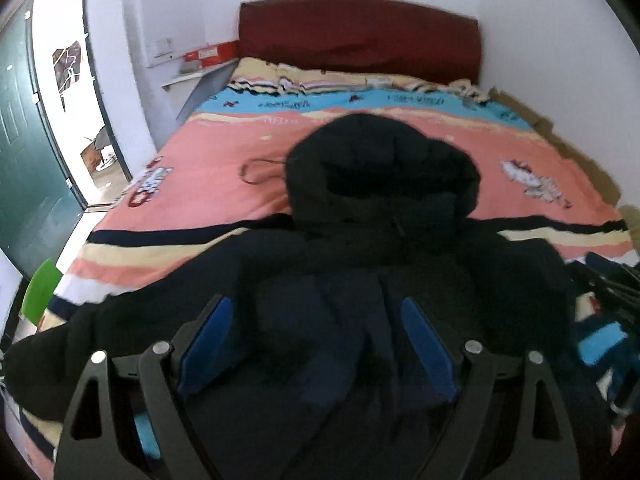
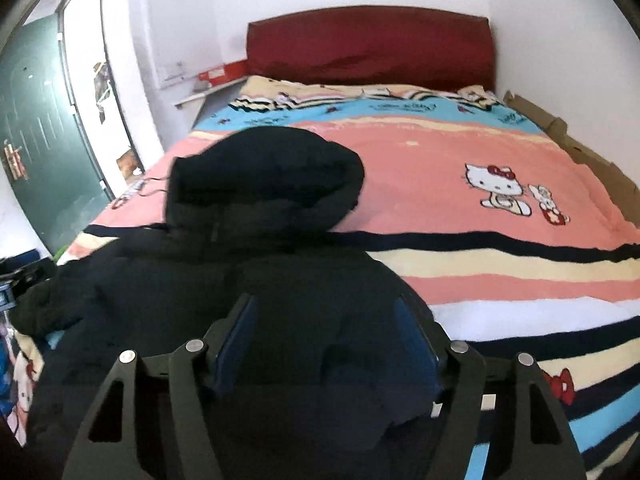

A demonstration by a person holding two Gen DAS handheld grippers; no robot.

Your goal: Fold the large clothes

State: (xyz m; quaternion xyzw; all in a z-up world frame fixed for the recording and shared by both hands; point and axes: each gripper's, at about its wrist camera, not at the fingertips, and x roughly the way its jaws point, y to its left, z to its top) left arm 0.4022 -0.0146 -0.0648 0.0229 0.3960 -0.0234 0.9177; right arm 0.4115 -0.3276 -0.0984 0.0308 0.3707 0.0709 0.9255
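One black hooded jacket was spread on the bed; two grippers, left and right, were held wide, gripping nothing.

A black hooded coat lay on a bed, its hood toward the dark red headboard. The striped pink, cream and blue bedcover carried a cartoon cat print to the coat's right. The right gripper hung over the coat's body, its 2 blue-padded fingers spread apart with only dark fabric seen beneath them, nothing pinched. A green door stood at the left, beside a bright doorway.
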